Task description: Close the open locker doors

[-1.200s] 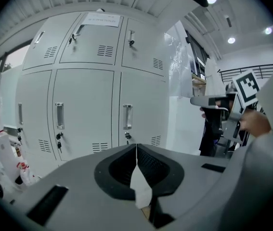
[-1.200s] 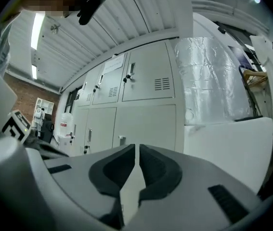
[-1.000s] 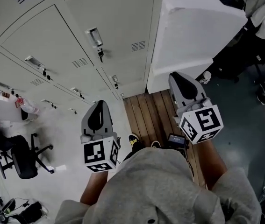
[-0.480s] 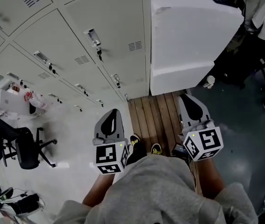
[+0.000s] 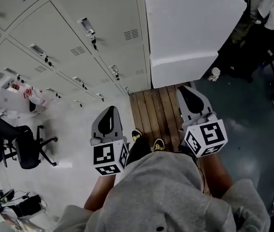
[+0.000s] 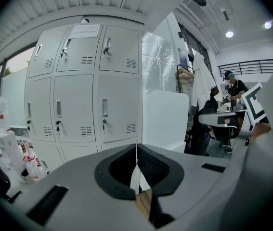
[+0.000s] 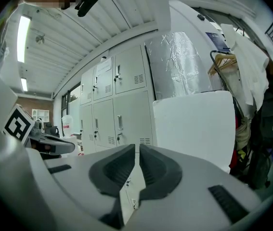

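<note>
Pale grey sheet-metal lockers fill the upper left of the head view. They stand ahead of both claws, right beside a big plain white block. In the left gripper view I can see one white paper sheet stuck on a top-row door, but its print is too small for me to read. A blue notice high up beside the foil-wrapped bulk in the right gripper view is just as illegible. So is the red label on a clear bottle at the far left.

Each locker door has a metal pull handle, a small lock with a key hanging from it, and a patch of vent slats. Every door I can see lies flush with its frame. The picture edge cuts off the rows at the upper left of the head view. In both gripper views the claw bodies cover part of the bottom row.

My left claw is clenched with its tips touching and nothing between them. My right claw is closed down to a hairline slit and holds nothing either. Both are well apart from the lockers, near the brown wooden slatted boards on the floor.
</note>
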{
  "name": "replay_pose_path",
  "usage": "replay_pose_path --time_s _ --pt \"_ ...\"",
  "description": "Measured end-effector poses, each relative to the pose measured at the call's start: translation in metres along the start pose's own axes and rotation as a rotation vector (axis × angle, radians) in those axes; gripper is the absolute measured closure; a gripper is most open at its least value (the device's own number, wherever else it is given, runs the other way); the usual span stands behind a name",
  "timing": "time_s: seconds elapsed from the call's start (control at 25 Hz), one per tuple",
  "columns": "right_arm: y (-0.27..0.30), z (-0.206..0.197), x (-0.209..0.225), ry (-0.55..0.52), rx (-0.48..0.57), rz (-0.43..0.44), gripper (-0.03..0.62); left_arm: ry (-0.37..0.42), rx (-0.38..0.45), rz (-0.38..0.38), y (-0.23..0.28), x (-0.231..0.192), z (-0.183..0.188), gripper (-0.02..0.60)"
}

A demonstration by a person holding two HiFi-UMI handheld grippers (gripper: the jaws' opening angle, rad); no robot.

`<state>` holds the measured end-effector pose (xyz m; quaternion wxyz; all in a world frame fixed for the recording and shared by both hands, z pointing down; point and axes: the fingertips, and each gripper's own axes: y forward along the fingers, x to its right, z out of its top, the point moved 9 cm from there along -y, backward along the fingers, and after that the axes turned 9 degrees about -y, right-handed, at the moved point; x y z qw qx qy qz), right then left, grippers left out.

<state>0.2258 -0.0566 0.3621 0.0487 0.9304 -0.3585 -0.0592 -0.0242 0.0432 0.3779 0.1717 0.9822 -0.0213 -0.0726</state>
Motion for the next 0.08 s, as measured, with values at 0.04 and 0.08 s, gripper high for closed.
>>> replay_pose_path --time_s 0.04,0.08 --pt "-0.0009 -0.0014 0.0011 0.001 0.003 0.003 0.548 0.0 0.003 0.003 -0.0004 0.002 -0.002 0.571" --pt "-0.0019 -0.003 0.0022 0.002 0.006 0.006 0.548 0.001 0.005 0.005 -0.0008 0.0041 -0.0041 0.571"
